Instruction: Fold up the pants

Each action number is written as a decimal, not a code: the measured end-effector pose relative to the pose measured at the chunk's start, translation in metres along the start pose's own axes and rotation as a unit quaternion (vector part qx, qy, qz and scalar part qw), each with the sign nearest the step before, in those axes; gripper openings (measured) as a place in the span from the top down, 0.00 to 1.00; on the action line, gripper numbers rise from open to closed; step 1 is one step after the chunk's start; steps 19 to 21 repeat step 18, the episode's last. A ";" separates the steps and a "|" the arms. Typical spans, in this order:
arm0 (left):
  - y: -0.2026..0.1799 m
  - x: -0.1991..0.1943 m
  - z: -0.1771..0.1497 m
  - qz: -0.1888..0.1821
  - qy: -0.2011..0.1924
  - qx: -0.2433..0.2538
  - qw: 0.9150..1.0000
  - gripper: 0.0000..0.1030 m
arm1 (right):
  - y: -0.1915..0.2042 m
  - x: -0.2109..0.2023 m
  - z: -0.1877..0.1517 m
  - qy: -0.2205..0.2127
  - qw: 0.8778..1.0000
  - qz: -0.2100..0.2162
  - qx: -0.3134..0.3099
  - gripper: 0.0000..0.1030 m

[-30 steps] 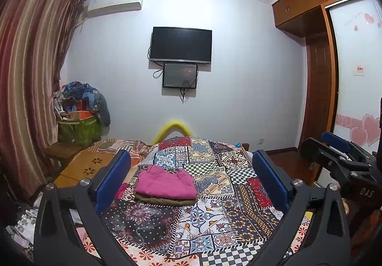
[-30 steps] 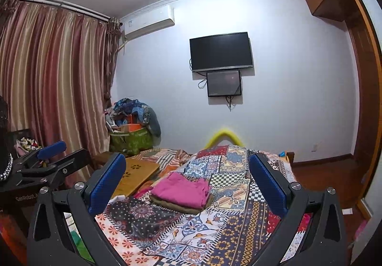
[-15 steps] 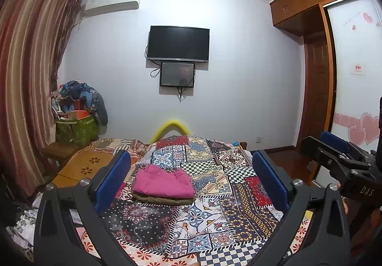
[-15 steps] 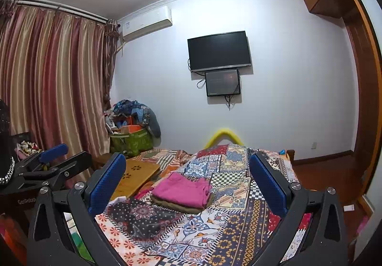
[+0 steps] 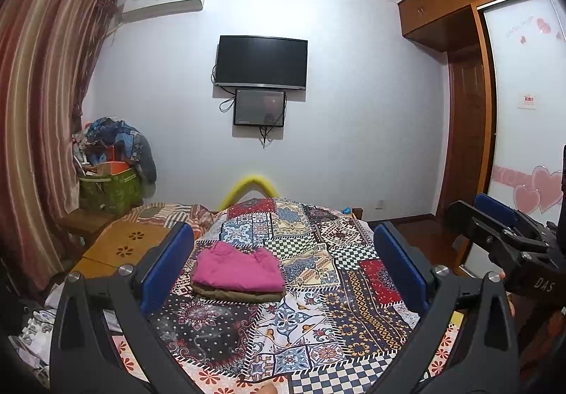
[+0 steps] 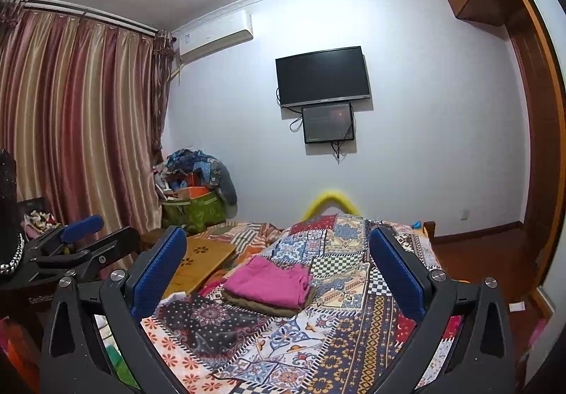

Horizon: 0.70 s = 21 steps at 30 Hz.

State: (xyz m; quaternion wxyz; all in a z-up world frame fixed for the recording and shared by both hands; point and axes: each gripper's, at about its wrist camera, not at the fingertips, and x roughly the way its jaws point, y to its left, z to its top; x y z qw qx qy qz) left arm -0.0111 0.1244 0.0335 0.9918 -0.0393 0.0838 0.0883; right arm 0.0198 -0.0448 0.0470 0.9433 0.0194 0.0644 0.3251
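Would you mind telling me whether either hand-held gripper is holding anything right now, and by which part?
Nothing is held: the left hand-held gripper and right hand-held gripper are both open and empty.

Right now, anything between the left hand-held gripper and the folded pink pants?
Only bare patchwork bedspread between left hand-held gripper and pink pants, in the left wrist view.

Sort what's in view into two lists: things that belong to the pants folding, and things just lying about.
Part of the job:
- pink pants, folded
- brown pants under them
- patchwork bedspread they lie on
- left gripper, open, empty
- right gripper, open, empty

Just lying about:
- green bag heaped with clutter
- wooden board
- TV
- curtains
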 end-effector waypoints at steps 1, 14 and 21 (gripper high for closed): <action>0.000 0.000 0.000 0.000 0.000 0.000 1.000 0.00 | 0.000 0.000 0.000 0.001 1.000 0.001 0.000 0.00; -0.003 0.000 -0.001 -0.001 -0.001 0.002 1.000 0.00 | 0.000 0.003 0.000 0.005 1.000 0.002 -0.002 0.00; -0.001 0.002 -0.001 0.000 0.003 0.000 1.000 0.00 | -0.001 0.005 -0.001 0.007 1.000 0.000 0.000 0.00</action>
